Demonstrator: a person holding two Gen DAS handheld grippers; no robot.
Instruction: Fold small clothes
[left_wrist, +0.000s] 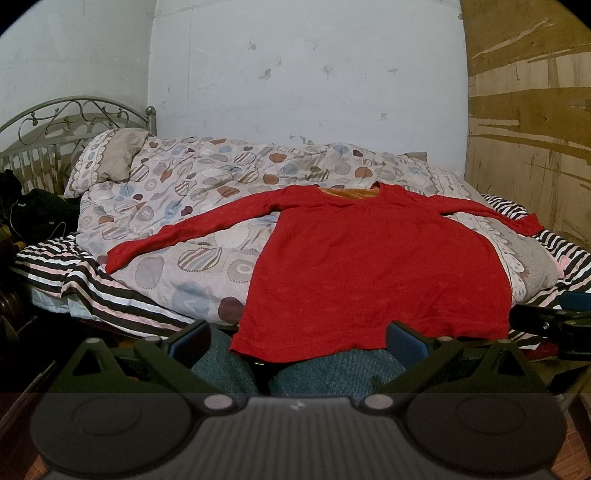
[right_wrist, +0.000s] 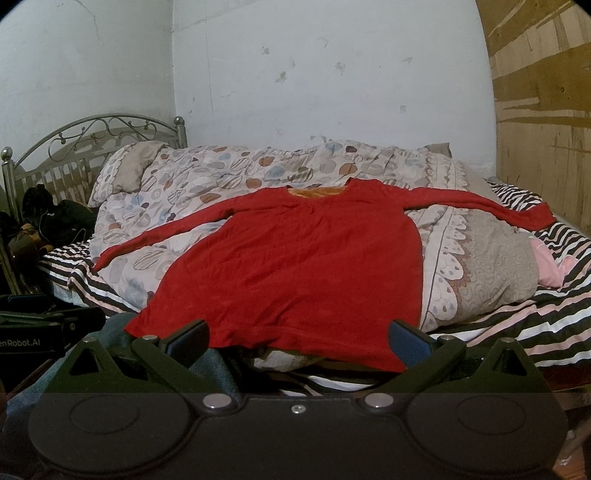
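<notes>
Over bed (left_wrist: 110, 295), both grippers gape empty near red shirt (left_wrist: 369, 266).

- The shirt's (right_wrist: 288, 266) hem middle sits behind the right gripper (right_wrist: 297, 341).
- Dark heap (left_wrist: 40, 216) beside the bed: too dim to identify.
- Pink cloth (right_wrist: 552, 271): partly tucked under the quilt (right_wrist: 491, 251).

The red shirt (left_wrist: 369, 266) is soft matt knit cloth with an orange fleecy lining at the neck. The quilt (left_wrist: 192, 206) is printed cotton. The headboard (right_wrist: 92, 147) is dull grey metal; the far wall (left_wrist: 314, 74) is chipped paint, with rough plywood (right_wrist: 546, 92) at right.
</notes>
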